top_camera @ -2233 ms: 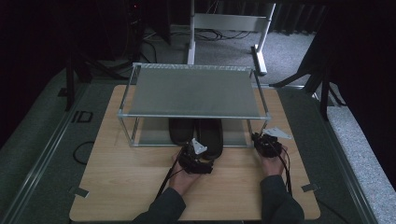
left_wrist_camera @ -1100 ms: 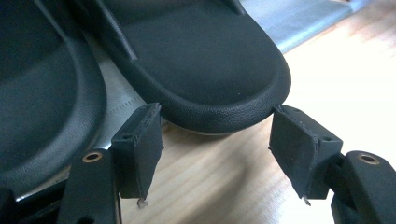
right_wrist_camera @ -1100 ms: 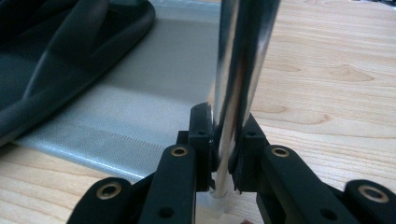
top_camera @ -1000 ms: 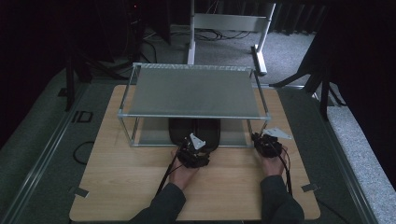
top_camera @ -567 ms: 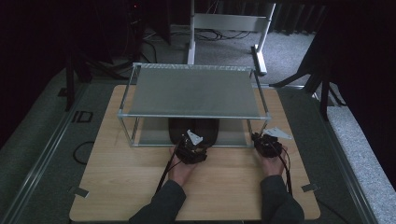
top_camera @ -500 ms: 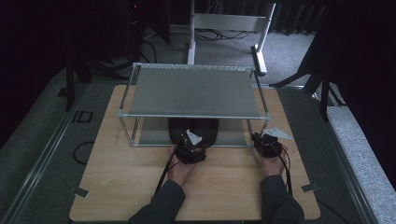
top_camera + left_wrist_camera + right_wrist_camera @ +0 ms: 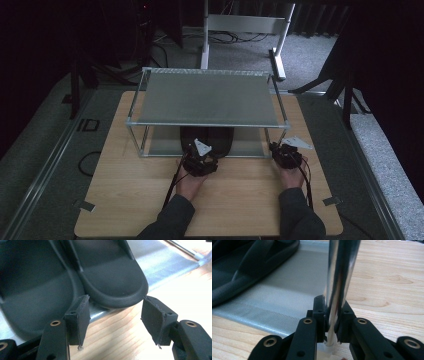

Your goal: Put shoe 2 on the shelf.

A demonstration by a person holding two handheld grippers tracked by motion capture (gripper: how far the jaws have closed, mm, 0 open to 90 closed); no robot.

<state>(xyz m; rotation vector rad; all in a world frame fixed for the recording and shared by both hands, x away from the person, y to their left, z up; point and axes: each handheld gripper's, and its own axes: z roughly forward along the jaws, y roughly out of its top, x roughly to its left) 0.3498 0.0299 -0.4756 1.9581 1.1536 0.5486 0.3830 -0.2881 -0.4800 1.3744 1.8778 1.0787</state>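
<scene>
1. The table (image 7: 125, 200) is a light wooden top, with the person's forearms coming in from the near edge.
2. On it stands a two-level shoe rack (image 7: 210, 97), grey mesh shelves in a shiny metal frame. It takes up most of the far half of the table.
3. A pair of black slippers (image 7: 207, 137) lies side by side on the bottom shelf, around the middle. In the left gripper view the rounded end of one slipper (image 7: 112, 282) hangs a bit over the shelf's front edge, right above the wood.
4. The left gripper (image 7: 113, 320) sits just in front of that slipper end. Its jaws are about half open and have just been closing in. The slipper's rim sits right at the two pad tips, one on each side, but I can't see them pressing on it, so no real hold.
5. The right gripper (image 7: 332, 322) is at the rack's front right corner, jaws clamped tight on the upright metal post (image 7: 339, 277) low down near the table.
</scene>
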